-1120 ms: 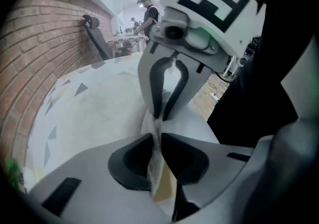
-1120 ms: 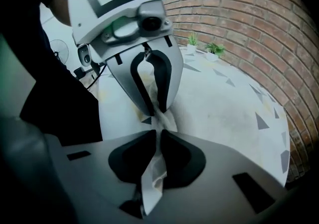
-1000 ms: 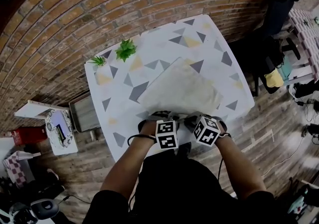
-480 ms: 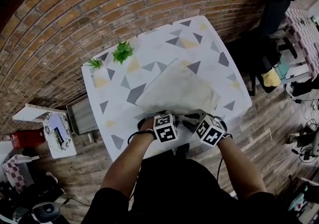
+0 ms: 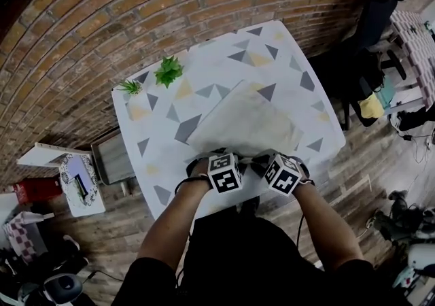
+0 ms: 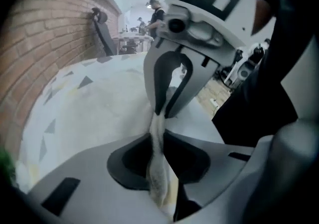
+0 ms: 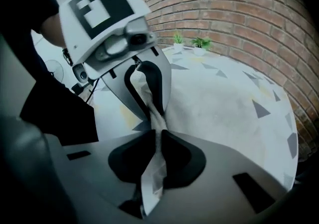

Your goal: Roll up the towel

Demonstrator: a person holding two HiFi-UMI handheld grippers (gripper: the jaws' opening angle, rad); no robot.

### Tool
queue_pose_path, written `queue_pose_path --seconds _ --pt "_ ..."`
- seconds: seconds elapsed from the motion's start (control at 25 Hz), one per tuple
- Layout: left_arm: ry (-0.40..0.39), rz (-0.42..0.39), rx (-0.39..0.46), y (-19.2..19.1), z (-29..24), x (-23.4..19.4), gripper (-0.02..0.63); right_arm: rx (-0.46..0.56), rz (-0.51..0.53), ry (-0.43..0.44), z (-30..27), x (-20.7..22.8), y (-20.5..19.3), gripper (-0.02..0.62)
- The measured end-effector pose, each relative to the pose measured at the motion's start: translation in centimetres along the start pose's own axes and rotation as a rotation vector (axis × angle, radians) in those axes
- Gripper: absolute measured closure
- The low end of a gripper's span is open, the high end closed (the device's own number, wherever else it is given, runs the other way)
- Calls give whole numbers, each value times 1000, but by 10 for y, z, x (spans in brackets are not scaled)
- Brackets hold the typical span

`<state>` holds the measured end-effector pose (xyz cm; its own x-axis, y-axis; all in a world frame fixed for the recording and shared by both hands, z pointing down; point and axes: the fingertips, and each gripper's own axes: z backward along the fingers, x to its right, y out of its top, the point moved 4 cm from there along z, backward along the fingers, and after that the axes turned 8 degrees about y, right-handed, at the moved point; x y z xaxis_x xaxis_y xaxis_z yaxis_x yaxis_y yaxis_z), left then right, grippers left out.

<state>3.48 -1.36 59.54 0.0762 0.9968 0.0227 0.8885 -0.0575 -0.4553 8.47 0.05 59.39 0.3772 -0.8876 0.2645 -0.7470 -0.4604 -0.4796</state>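
Towel [image 5: 248, 121] lies flat on the table [image 5: 153, 138], its 6 o'clock edge held by both claws. Left gripper [image 6: 158, 166], jaws just eased slightly wider, pinches that edge. Right gripper [image 7: 157, 156], jaws just narrowing, pinches it toward 3 o'clock.

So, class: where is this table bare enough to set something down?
Free: the table's far right, beyond the towel; the left strip between plants and near edge. Crowded: the near edge, where left claw, just opening slightly, and right claw, just closing, pinch the towel.
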Motion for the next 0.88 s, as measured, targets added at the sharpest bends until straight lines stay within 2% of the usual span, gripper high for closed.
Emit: queue_pose_path --seconds 0.08,0.16,0.4,0.52,0.64,0.76,0.88 --pt "78 -96 -6 2 5 1 508 -1 -27 23 1 5 1 540" --pt "118 -148 10 4 10 3 503 0 -52 55 2 9 4 540" --pt "117 -263 35 8 10 16 503 -14 -149 135 5 15 8 540" --pt "126 -262 33 6 1 10 503 -29 -154 125 7 18 11 538" --pt "125 -235 43 8 -5 -1 503 -26 -125 31 13 27 16 523" --pt "97 -200 50 8 -6 -6 503 -31 -26 -60 23 24 20 481" --pt "60 -149 50 8 -7 -10 503 -26 78 -55 27 7 26 483"
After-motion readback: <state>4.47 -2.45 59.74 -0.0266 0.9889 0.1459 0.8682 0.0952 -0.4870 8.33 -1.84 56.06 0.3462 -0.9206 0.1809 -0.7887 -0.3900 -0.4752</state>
